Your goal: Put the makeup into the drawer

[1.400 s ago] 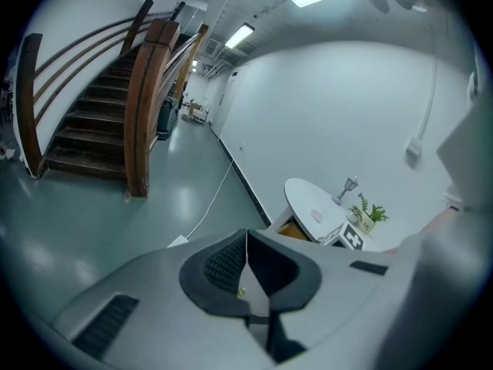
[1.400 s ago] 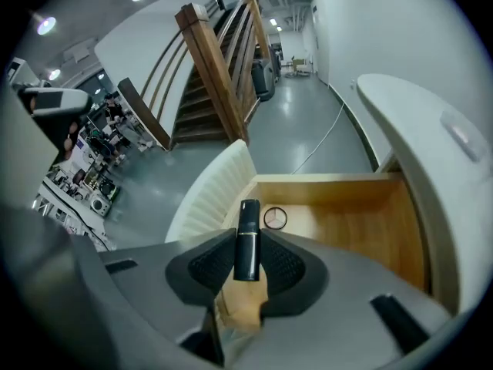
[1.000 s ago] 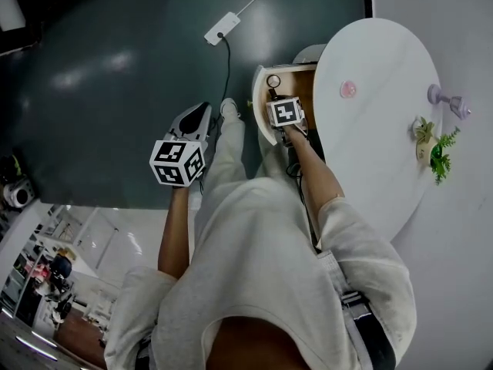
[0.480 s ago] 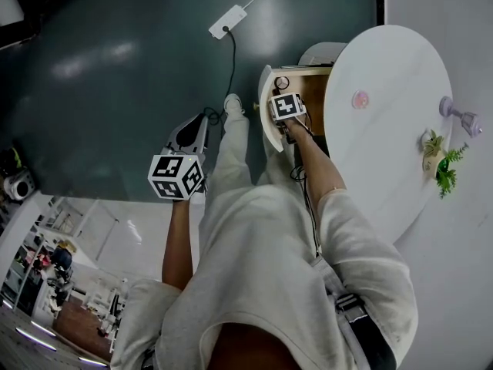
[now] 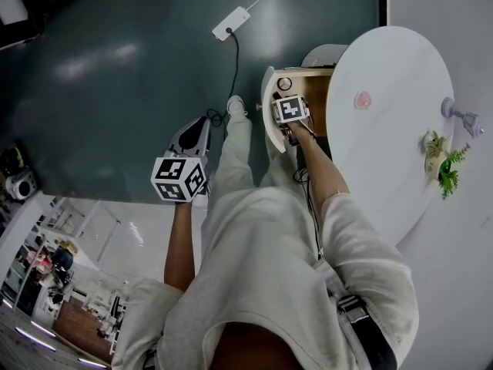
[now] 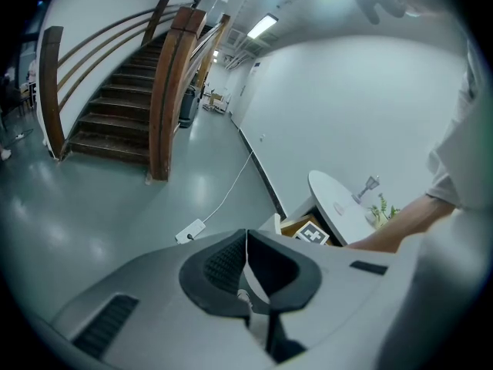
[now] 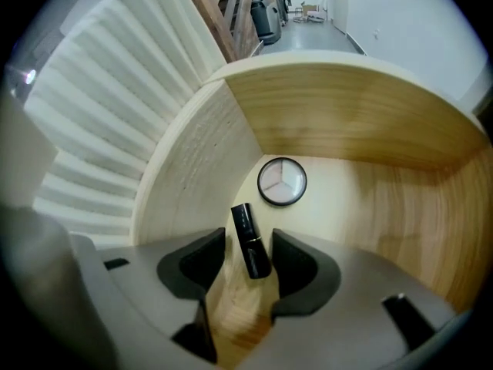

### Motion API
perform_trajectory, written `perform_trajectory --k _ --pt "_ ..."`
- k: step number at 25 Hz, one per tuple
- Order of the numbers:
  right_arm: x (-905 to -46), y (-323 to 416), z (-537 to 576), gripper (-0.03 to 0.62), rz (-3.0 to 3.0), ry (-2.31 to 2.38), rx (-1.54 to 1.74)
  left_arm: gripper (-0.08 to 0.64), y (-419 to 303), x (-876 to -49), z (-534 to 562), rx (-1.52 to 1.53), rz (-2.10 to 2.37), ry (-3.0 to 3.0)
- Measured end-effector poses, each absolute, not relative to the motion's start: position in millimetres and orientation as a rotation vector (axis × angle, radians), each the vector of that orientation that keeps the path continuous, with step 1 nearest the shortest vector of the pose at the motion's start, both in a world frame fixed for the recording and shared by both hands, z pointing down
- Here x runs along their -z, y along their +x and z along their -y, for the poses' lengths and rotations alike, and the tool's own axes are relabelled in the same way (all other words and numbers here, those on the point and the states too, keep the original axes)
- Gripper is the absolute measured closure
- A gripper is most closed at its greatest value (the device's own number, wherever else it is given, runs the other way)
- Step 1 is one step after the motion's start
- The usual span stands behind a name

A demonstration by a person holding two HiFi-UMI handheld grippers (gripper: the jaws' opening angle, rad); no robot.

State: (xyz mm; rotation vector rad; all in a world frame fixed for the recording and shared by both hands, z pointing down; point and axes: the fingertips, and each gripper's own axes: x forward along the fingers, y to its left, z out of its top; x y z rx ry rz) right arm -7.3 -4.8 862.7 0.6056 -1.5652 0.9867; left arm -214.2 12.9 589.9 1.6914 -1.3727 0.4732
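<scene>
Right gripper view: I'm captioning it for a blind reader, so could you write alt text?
The right gripper, jaws apart, straddles a black makeup tube inside a curved wooden drawer. A round compact lies just beyond the tube.

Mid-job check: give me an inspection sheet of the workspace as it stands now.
Surface: white oval table; wooden drawer open at its edge.
Job's things: black lipstick tube and round compact lie in the drawer; a pink round item sits on the table.
Clutter: small plant and lilac stand near the table's right edge in the head view.
Grippers: right gripper inside the drawer, jaws apart on either side of the tube, not touching it; left gripper over the floor, jaws together, empty.
Cables: white power strip with its cords on the floor.
Surroundings: dark green floor; wooden staircase.
</scene>
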Motion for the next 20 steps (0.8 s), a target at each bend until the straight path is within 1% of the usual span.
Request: perform_trajectory --k 11,20 --pt "-780 -15 22 0.416 1.878 0.759 -0.886 0.546 -189 -570 -15 -0.447 1.367 1.771" --pt "-662 -14 22 0.417 2.141 0.900 -0.764 0.546 -176 -543 -10 -0.432 1.374 1.862"
